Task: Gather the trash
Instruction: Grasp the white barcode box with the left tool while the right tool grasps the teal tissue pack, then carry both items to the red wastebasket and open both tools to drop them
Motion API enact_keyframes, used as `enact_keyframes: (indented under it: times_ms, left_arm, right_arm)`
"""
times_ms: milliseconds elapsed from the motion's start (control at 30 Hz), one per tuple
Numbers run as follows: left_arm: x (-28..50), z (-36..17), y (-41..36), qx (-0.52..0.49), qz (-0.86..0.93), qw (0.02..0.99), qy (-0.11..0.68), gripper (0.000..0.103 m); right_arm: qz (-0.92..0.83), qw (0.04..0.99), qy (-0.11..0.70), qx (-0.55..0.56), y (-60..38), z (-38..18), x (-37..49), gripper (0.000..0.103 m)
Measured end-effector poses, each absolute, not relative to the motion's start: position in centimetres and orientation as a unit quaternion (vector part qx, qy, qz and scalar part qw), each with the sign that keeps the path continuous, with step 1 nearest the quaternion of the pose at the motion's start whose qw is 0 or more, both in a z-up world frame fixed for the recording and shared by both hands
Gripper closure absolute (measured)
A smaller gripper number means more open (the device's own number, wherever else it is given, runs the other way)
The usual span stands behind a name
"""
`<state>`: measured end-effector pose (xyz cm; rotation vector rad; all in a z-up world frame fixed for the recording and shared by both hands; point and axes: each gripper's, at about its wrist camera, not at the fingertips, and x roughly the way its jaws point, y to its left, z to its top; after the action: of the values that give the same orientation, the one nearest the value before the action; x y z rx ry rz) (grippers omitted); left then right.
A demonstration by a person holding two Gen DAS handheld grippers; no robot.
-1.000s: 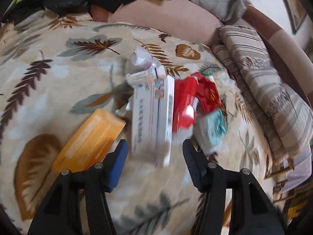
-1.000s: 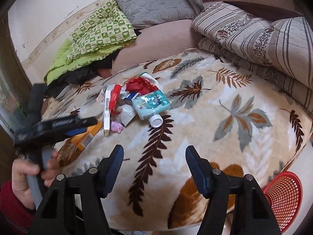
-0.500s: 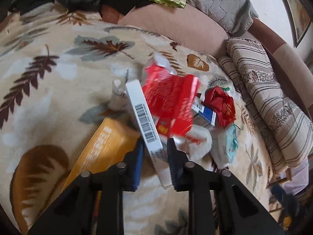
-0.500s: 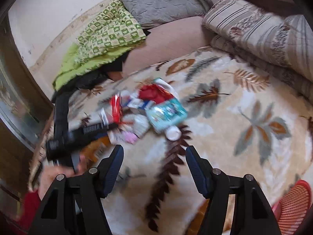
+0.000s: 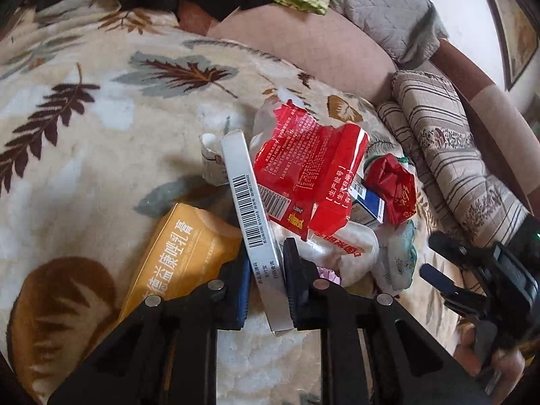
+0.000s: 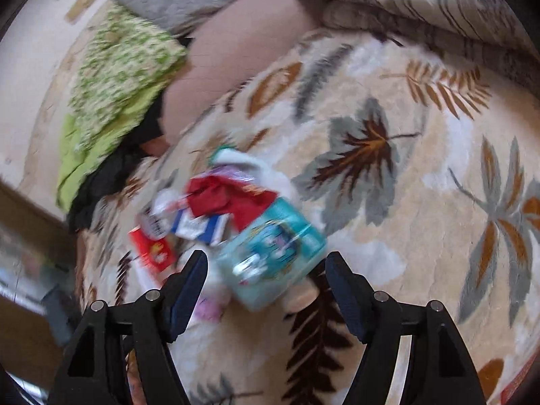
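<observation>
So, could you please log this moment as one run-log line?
left gripper: shut on white box | right gripper: opening, over teal packet, not gripping

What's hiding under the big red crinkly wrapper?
Under the red crinkly plastic wrapper peek a crumpled white plastic bag and a small blue-and-white carton. The long white barcode box lies beside it. Anything deeper is covered.
</observation>
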<state>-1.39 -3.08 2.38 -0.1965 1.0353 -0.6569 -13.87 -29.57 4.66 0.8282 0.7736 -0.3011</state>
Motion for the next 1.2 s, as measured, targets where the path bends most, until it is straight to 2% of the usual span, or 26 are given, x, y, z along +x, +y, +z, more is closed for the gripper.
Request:
enact_keyframes:
  times_ms: [200,233,267,300,367,467,667,1067,1200]
  left_arm:
    - [-3.0,3.9,-3.9,-0.065,-0.332,0.831,0.442,0.09]
    - [-3.3,4.2,-4.0,-0.059,-0.333,0.835,0.433,0.09]
    - [-3.5,4.4,-4.1,-0.056,-0.334,0.837,0.429,0.09]
    - [-3.7,4.6,-4.1,-0.054,-0.335,0.84,0.424,0.09]
    - [-4.0,5.2,-4.0,-0.055,-0.339,0.844,0.413,0.09]
    - [-4.7,6.0,-4.4,-0.045,-0.343,0.849,0.398,0.09]
    - [-8.0,7.6,-5.9,-0.012,-0.368,0.849,0.378,0.09]
    - [-14.1,8.9,-8.5,0.051,-0.399,0.845,0.353,0.09]
    - [-15.0,8.1,-8.4,0.065,-0.394,0.841,0.366,0.09]
  right_arm:
    - [-0.109,0.809,0.35,0.459,-30.1,1.4,-12.7,0.026]
    - [-0.1,0.811,0.345,0.461,-29.8,1.1,-12.5,0.043]
    - [-0.096,0.815,0.343,0.458,-29.6,1.0,-12.5,0.065]
    - [-0.094,0.824,0.335,0.447,-29.1,1.3,-12.8,0.077]
    - [-0.093,0.842,0.314,0.428,-28.4,2.2,-13.7,0.086]
    - [-0.098,0.869,0.282,0.394,-27.5,3.9,-15.8,0.092]
    - [-0.123,0.89,0.254,0.358,-26.2,5.5,-19.9,0.093]
    - [-0.198,0.897,0.275,0.284,-27.6,7.4,-26.9,0.093]
    - [-0.208,0.893,0.294,0.27,-28.5,5.9,-26.7,0.093]
